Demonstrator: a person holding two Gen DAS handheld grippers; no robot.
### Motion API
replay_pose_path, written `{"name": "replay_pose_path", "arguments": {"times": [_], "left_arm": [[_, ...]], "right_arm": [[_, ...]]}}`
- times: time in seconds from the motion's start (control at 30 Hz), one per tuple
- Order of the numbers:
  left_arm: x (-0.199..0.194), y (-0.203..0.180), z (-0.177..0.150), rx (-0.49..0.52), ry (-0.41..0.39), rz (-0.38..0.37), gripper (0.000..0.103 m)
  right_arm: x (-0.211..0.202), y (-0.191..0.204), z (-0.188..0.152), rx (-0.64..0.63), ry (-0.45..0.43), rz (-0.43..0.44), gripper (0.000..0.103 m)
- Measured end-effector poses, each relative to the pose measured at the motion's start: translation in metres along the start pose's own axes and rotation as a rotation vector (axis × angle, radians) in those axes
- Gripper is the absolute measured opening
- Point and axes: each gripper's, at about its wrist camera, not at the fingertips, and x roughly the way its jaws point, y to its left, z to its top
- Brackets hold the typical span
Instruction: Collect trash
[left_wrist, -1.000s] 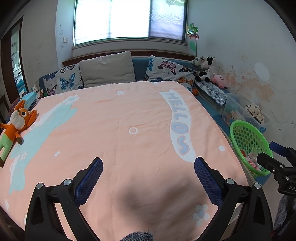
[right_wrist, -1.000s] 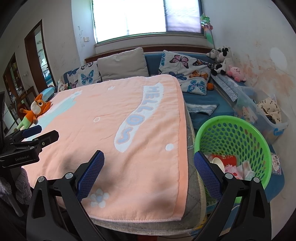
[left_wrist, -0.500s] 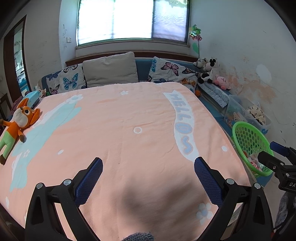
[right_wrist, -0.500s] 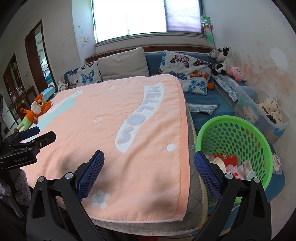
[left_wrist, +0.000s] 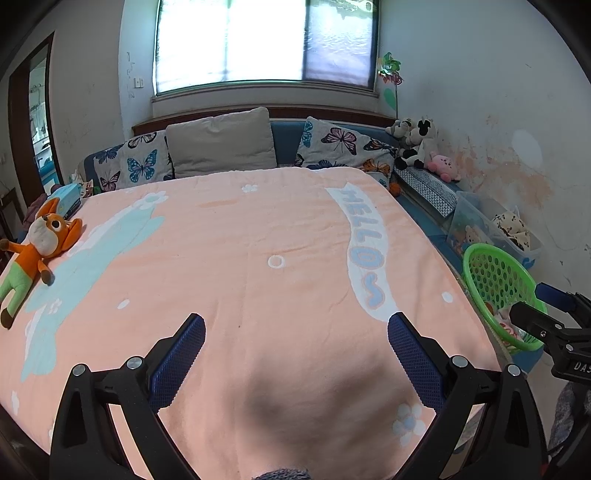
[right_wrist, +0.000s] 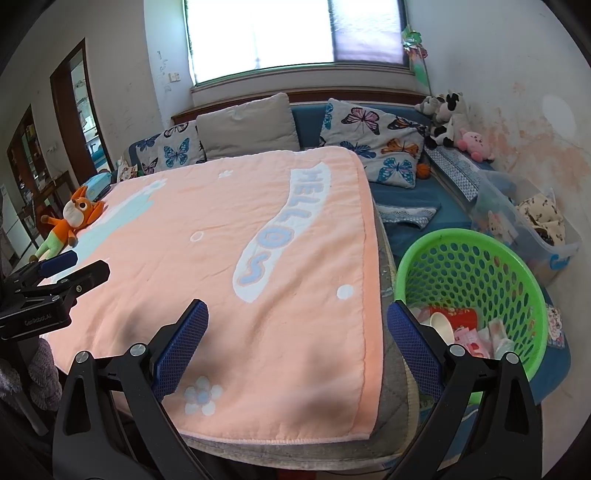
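Note:
A green perforated basket (right_wrist: 476, 273) stands on the floor at the bed's right side and holds trash (right_wrist: 463, 326): a red paper cup, a white cup and pink wrappers. In the left wrist view the same basket (left_wrist: 495, 284) shows at the right edge. My left gripper (left_wrist: 295, 334) hangs open over the near end of the pink blanket (left_wrist: 236, 258) with nothing between its fingers. My right gripper (right_wrist: 297, 325) is open too, above the blanket's near right corner, just left of the basket. No loose trash shows on the blanket.
An orange fox plush (left_wrist: 35, 251) lies at the bed's left edge. Pillows (left_wrist: 221, 142) line the headboard, and stuffed animals (right_wrist: 447, 118) sit at the far right. A clear storage bin (right_wrist: 528, 225) stands behind the basket. The right gripper (left_wrist: 554, 325) pokes into the left wrist view.
The left wrist view has drawn back and risen a little, so the bed looks farther off and the basket smaller. The right wrist view has hardly shifted. Both grippers stay open.

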Motion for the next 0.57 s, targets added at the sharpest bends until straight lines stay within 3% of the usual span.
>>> {"name": "replay_pose_path", "arguments": {"times": [0.57], "left_arm": [[-0.0022, 0.0041, -0.0003, -0.009, -0.009, 0.015, 0.096]], "right_arm": [[0.0014, 0.0005, 0.0, -0.001, -0.001, 0.012, 0.097]]}}
